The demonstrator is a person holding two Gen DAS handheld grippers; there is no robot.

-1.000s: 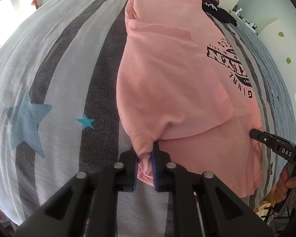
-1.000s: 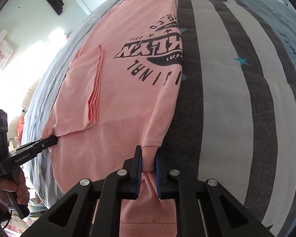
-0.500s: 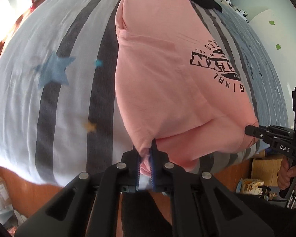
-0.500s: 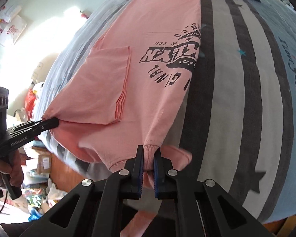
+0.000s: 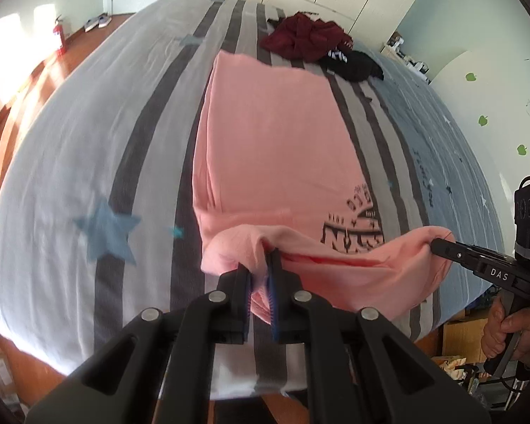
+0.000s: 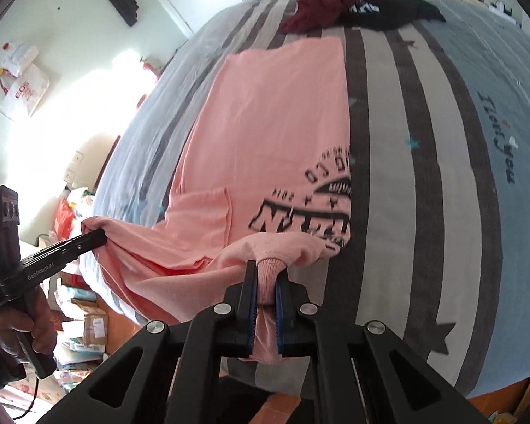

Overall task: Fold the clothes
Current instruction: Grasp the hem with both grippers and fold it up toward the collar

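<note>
Overall, bed (image 5: pixel 70 162) with striped grey-and-white duvet cover, blue stars printed on it, blue panel with dark script along the right side (image 6: pixel 494 141). Wooden floor (image 5: pixel 24 81) visible past the left edge, lit by sun.

Laid lengthwise along the middle of the bed: pink sweatshirt (image 5: pixel 272 148), black printed lettering on its right half, far hem flat on the duvet. Near end lifted clear of the bed and stretched between the two tools, sagging in a shallow fold between them. Sleeve folded across the body on the left side, seen in the right wrist view (image 6: pixel 201 219).

At the far end of the bed, beyond the sweatshirt: crumpled maroon garment (image 5: pixel 304 35), touching a black garment (image 5: pixel 353 63) with white print just to its right. Neither touching the sweatshirt.

Left gripper (image 5: pixel 259 282): jaws together, clamped on the near left corner of the sweatshirt, cloth bunched between the blue pads. Same tool seen from the right wrist view at far left, tip pinching the cloth, handle in the left hand (image 6: pixel 21 332).

Right gripper (image 6: pixel 265 282): jaws together, clamped on the ribbed pink edge at the near right corner, cloth hanging below the pads. Same tool seen in the left wrist view at far right, held by the right hand (image 5: pixel 508 328).

Off the bed: cardboard boxes and clutter on the floor at near left (image 6: pixel 84 321), white plastic bag (image 6: pixel 21 84) hung on the wall, red fire extinguisher (image 5: pixel 58 33) by the far left wall, green leaf stickers (image 5: pixel 482 120) on the right wall.
</note>
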